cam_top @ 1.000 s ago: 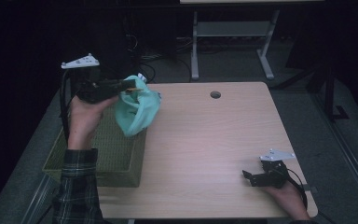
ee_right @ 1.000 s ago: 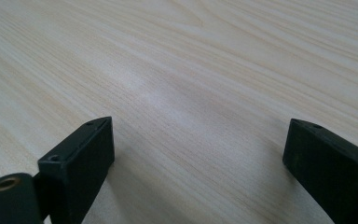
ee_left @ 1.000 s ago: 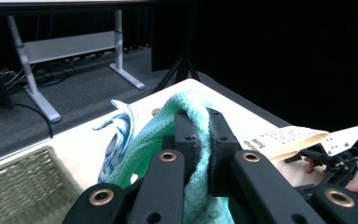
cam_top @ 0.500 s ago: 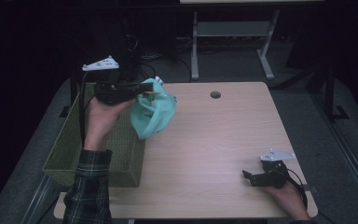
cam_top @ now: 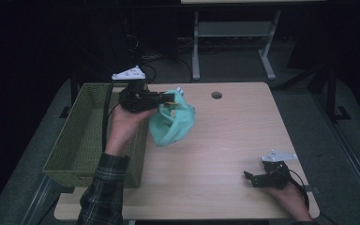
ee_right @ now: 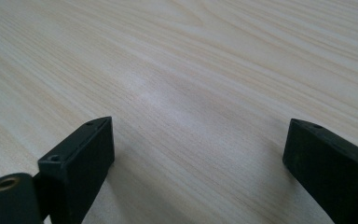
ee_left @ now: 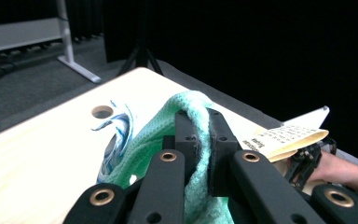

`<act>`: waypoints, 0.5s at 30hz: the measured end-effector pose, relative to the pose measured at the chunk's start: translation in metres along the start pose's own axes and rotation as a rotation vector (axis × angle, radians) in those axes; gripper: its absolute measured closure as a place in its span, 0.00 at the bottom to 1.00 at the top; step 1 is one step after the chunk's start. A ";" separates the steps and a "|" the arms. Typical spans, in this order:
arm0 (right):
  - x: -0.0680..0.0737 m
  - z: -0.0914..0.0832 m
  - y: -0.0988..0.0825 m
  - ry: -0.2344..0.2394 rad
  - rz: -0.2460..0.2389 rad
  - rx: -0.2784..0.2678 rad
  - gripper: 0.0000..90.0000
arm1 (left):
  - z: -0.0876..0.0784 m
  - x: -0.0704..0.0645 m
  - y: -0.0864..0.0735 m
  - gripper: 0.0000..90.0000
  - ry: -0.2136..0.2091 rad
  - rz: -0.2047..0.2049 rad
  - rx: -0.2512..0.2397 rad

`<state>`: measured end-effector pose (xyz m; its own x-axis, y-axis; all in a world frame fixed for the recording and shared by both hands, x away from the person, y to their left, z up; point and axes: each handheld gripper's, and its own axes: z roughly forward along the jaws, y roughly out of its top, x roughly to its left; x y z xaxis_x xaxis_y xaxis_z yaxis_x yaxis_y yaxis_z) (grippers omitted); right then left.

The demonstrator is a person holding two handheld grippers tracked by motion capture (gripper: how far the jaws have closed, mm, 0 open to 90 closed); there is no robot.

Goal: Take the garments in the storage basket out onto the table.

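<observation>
left claw [cam_top: 168,99] pinches green cloth [cam_top: 171,124] (hanging) above table [cam_top: 225,140].

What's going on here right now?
A person holds a gripper in each hand at a wooden table. The left gripper is shut on a mint-green cloth, which hangs in the air over the table just right of the green basket; a paper tag sticks out beside the jaws. The right gripper rests near the table's front right corner, jaws open on nothing.
</observation>
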<state>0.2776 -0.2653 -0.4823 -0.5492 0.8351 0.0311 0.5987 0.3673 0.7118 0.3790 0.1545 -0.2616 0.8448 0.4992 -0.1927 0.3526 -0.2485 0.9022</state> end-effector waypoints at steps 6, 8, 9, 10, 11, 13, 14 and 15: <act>0.000 0.000 0.000 0.000 0.002 -0.001 0.09 | 0.023 -0.003 -0.010 0.95 -0.034 -0.006 0.033; 0.000 0.000 0.000 0.000 0.003 -0.001 0.09 | 0.031 -0.004 -0.013 0.95 -0.045 -0.010 0.046; 0.000 0.000 0.000 0.000 0.003 -0.001 0.09 | 0.035 -0.005 -0.015 0.95 -0.051 -0.009 0.049; 0.000 0.000 0.000 0.000 0.002 -0.001 0.09 | 0.039 -0.006 -0.016 0.94 -0.058 -0.008 0.052; 0.000 0.000 0.000 0.000 0.002 -0.001 0.09 | 0.044 -0.007 -0.017 0.94 -0.065 -0.007 0.058; 0.000 0.000 0.000 0.000 0.000 0.000 0.09 | 0.053 -0.009 -0.019 0.94 -0.082 0.008 0.070; 0.000 0.000 0.000 0.000 0.000 0.000 0.09 | 0.056 -0.010 -0.020 0.94 -0.087 0.013 0.076; 0.000 0.000 0.000 0.000 0.000 0.000 0.09 | 0.061 -0.011 -0.021 0.94 -0.091 0.022 0.082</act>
<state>0.2775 -0.2653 -0.4823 -0.5489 0.8353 0.0311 0.5988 0.3670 0.7119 0.3867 0.1038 -0.3019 0.8844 0.4166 -0.2103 0.3619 -0.3279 0.8727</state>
